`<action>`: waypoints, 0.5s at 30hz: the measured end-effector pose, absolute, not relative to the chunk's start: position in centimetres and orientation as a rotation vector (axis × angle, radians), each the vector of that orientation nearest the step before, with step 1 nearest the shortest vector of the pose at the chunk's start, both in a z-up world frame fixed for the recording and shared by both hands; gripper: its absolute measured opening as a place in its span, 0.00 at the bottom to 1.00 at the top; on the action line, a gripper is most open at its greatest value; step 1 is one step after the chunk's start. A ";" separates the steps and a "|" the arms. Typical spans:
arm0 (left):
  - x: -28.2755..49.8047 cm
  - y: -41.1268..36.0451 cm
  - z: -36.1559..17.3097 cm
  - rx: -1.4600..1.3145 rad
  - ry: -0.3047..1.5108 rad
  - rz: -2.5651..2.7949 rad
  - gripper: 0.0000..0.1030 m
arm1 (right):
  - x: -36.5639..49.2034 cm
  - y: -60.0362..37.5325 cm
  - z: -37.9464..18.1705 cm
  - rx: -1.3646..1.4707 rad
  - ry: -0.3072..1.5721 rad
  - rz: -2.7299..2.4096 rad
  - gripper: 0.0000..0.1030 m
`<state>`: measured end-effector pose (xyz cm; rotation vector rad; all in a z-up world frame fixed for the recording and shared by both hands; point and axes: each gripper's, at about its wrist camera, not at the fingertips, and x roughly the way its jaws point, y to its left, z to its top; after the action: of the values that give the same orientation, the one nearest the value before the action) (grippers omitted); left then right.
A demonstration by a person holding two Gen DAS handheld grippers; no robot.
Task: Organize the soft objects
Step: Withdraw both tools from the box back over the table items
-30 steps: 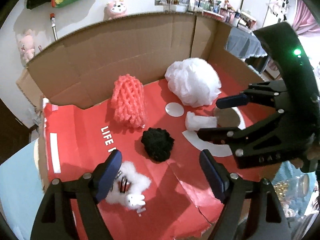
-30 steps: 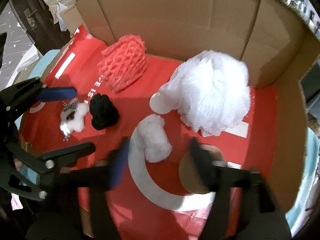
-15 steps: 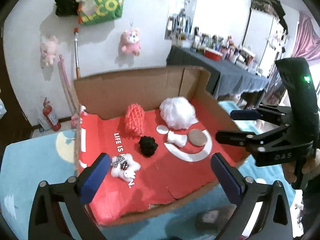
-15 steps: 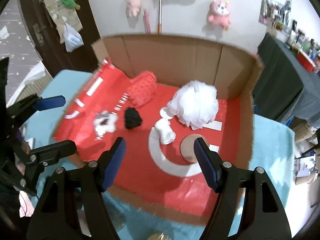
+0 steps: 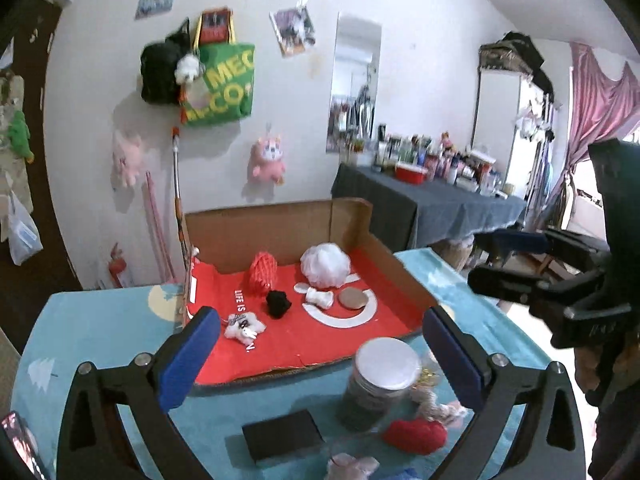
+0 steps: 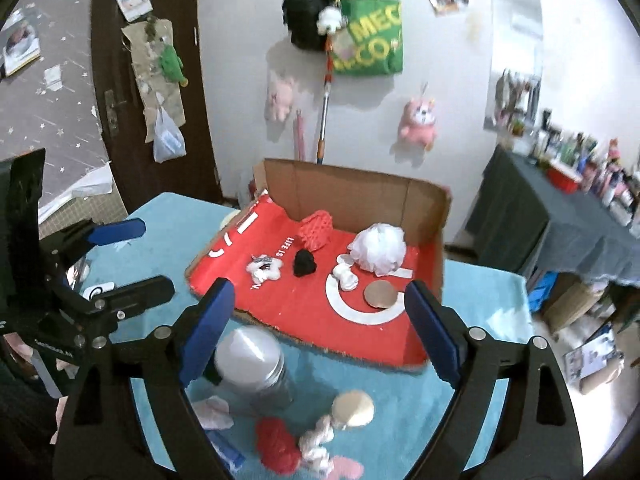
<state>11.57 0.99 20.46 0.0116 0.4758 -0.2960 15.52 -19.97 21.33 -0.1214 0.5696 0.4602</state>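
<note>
An open cardboard box [image 5: 404,276] [image 6: 436,248] with a red floor stands on the teal table. In it lie a white mesh puff [image 5: 325,265] [image 6: 378,247], a red foam net [image 5: 264,274] [image 6: 317,229], a black pom-pom [image 5: 278,304] [image 6: 304,263], a small white piece [image 5: 320,299] [image 6: 346,276] and a white plush toy [image 5: 243,326] [image 6: 264,269]. My left gripper [image 5: 320,356] [image 6: 120,256] is open and empty, held back above the table's near side. My right gripper [image 6: 318,332] [image 5: 496,260] is open and empty beside it.
In front of the box stand a jar with a pale lid [image 5: 380,380] [image 6: 250,360], a red soft object [image 5: 416,436] [image 6: 276,444], a black block [image 5: 284,438] and small plush bits [image 6: 320,436]. A cluttered dark side table [image 5: 432,196] stands at the back right.
Both grippers have pulled back and up from the box, which now looks small and far. The jar and loose soft things on the table's near side have come into view.
</note>
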 end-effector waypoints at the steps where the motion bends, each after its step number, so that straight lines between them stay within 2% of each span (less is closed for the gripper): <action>1: 10.5 0.8 20.5 0.016 0.458 -0.289 1.00 | 13.9 -20.2 21.4 -0.126 0.543 0.454 0.85; 15: 1.8 -0.4 16.8 0.002 0.335 -0.201 1.00 | 3.0 -22.2 17.6 -0.116 0.366 0.290 0.88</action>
<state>1.81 -0.39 16.80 0.0017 0.3352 -0.2015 3.02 -22.15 17.61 -0.1158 0.3661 0.2897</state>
